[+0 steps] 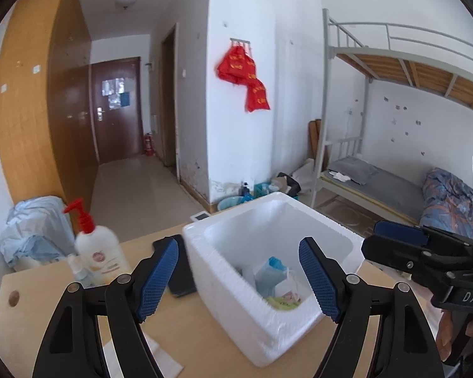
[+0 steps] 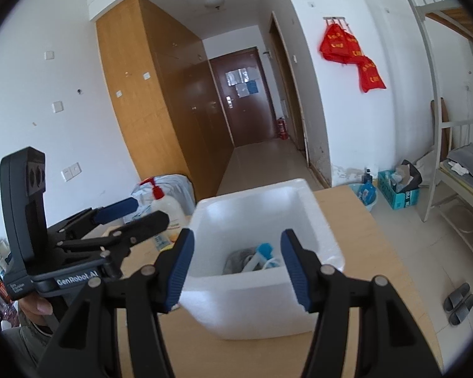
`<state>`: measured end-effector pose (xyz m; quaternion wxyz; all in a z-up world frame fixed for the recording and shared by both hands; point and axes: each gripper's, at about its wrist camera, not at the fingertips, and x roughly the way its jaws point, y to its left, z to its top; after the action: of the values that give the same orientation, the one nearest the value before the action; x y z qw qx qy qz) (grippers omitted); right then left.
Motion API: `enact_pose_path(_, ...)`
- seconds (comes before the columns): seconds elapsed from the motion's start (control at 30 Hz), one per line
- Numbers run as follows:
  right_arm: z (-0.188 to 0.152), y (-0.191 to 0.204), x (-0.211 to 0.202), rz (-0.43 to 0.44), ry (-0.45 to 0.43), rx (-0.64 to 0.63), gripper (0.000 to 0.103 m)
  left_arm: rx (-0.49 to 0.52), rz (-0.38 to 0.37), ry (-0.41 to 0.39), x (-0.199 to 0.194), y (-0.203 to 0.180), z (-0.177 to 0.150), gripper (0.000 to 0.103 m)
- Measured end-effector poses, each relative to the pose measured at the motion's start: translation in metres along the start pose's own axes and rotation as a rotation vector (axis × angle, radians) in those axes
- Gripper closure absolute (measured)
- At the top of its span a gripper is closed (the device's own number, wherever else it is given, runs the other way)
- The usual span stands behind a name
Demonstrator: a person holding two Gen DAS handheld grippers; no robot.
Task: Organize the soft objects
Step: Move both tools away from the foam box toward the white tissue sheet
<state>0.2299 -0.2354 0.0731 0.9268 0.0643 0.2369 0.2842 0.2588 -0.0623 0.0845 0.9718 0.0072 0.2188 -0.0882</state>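
Observation:
A white foam box (image 1: 236, 299) stands on the wooden table (image 1: 47, 308). Inside it lie soft items: a blue-and-white packet (image 1: 269, 272), a yellow-green piece (image 1: 282, 302) and, in the right wrist view, a grey cloth (image 2: 236, 260). My left gripper (image 1: 238, 278) hangs open above the box's near left corner, with nothing between its blue pads. My right gripper (image 2: 238, 267) is open too, empty, just before the box's (image 2: 252, 302) near wall. Each gripper shows in the other's view: the right gripper (image 1: 403, 242) at the box's right, the left gripper (image 2: 132, 217) at its left.
Left of the box stand a white pump bottle with a red head (image 1: 101, 252), a small spray bottle (image 1: 78, 271) and a flat black item (image 1: 181, 271). A white sheet (image 1: 160, 356) lies near the front edge. A bunk bed (image 1: 378, 182) and slippers (image 2: 458, 304) are on the right.

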Motion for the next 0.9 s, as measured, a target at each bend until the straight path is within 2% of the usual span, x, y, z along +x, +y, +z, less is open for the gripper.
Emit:
enact_pose_path(0.23,-0.007,0.025,-0.012,0.053,-0.005,-0.036,0.039,-0.034,0.080,-0.057,-0.055,0.018,-0.017,0.008)
enact_pose_path(0.43,-0.016,0.049,-0.022,0.075,-0.019,-0.066,0.015,-0.100,0.093,-0.055,-0.096,0.040,-0.035,0.002)
enact_pose_path(0.53,-0.019,0.061,-0.023,0.095,-0.020,-0.076,0.005,-0.107,0.148,-0.080,-0.116,0.048,-0.043,0.000)
enact_pose_path(0.67,-0.027,0.077,-0.021,0.111,-0.011,-0.085,0.003,-0.132,0.220,-0.091,-0.135,0.063,-0.057,0.000)
enact_pose_path(0.9,-0.035,0.103,-0.013,0.170,0.010,-0.110,0.003,-0.184,0.276,-0.076,-0.155,0.092,-0.075,0.000)
